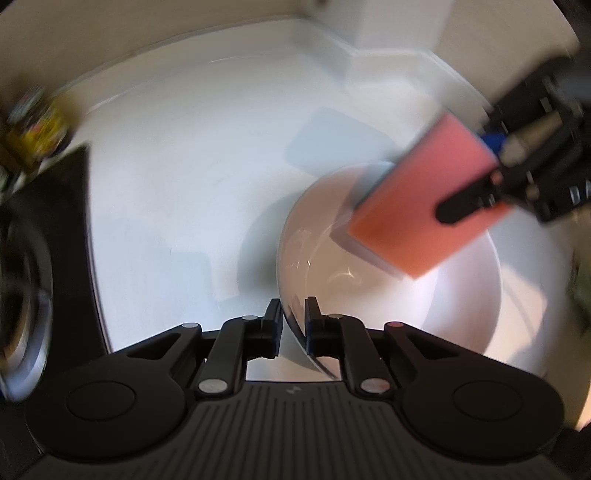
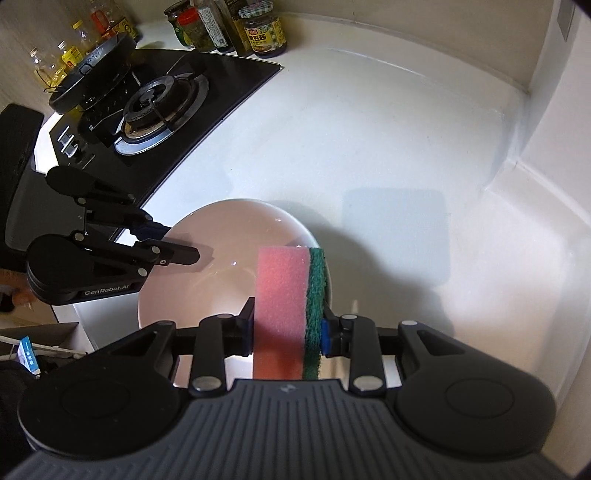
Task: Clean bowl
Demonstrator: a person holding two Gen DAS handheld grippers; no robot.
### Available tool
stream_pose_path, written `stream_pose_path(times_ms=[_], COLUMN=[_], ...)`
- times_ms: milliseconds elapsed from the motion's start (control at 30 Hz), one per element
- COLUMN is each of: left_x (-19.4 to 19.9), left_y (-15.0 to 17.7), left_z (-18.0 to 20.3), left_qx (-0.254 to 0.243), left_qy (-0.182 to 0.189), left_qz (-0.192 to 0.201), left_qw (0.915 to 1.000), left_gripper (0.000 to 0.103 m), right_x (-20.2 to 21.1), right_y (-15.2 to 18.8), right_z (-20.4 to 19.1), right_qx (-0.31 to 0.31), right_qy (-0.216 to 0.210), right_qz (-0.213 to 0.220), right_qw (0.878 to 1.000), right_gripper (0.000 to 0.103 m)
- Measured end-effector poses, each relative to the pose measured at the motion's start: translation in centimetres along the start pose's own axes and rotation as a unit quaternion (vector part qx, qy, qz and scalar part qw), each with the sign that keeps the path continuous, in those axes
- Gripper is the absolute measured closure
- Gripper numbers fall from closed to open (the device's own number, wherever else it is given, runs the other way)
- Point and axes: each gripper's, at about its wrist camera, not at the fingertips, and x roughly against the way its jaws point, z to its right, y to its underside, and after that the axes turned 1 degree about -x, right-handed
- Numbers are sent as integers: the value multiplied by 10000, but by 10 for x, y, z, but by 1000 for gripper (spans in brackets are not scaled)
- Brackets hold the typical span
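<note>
Landmark: the white bowl (image 2: 229,258), standing on the pale countertop (image 2: 369,147); every place below is given from it.

Stove: a black gas hob (image 2: 162,107) sits beyond the bowl's left side, its near edge close to the rim. A dark round lid (image 2: 92,70) rests on the far burner.

Jars: a row of sauce jars (image 2: 262,33) stands well beyond the bowl, behind the hob against the wall.

Left gripper (image 2: 177,243): straddles the bowl's left rim, one finger inside and one outside. The jaws stand only slightly apart. In the left wrist view the rim passes between the pads with a gap showing, so the hold looks loose, not clamped.

Bowl interior: glossy and pale; no dirt can be made out. Whether it is wet I cannot tell.

Sponge (image 2: 280,310): pink foam with a green scouring face, poised above the bowl's right inner wall; contact with the wall is unclear.

Right gripper (image 2: 286,332): clamped firmly on the sponge, squeezing it across its thickness.

Risk, slide: with the left hold slack, a push from the sponge could skate the bowl toward the hob.

Risk, tip: pressure low on the right wall could rock the bowl up on its foot.

Risk, scratch: the green face pressed hard could mark the glaze.
</note>
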Motion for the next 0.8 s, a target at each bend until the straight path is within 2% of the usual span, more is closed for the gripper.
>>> stream_pose_path(times_ms=[100, 167, 300, 367, 467, 533, 700, 800], left_x=[-4, -7, -9, -8, -2, 3, 7, 7], left_y=[-12, -20, -27, -25, -11, 1, 23, 28], left_z=[1, -1, -7, -8, -11, -12, -14, -12], left_qx=[-782, -1134, -1205, -957, -228, 263, 1552, 1547], left_qy=[10, 91, 178, 163, 130, 117, 49, -25], left_qz=[-155, -226, -285, -286, -212, -109, 80, 202], left_qw=[9968, 9933, 9921, 9949, 9994, 9995, 9878, 9877], left_gripper=[91, 91, 91, 91, 90, 90, 90, 90], right_x=[-3, -7, -16, -17, -16, -15, -11, -8], right_y=[-14, -22, -32, -32, -27, -21, -2, 11], right_z=[-2, -4, -5, -5, -2, 1, 6, 4], right_qx=[328, 578, 719, 656, 464, 298, -222, -420], right_qy=[24, -1, -45, -56, -87, -122, -171, -158], right_qz=[-207, -360, -477, -464, -356, -255, 93, 251], right_qw=[9992, 9977, 9963, 9968, 9983, 9992, 9996, 9987], right_gripper=[76, 76, 76, 76, 76, 76, 76, 76])
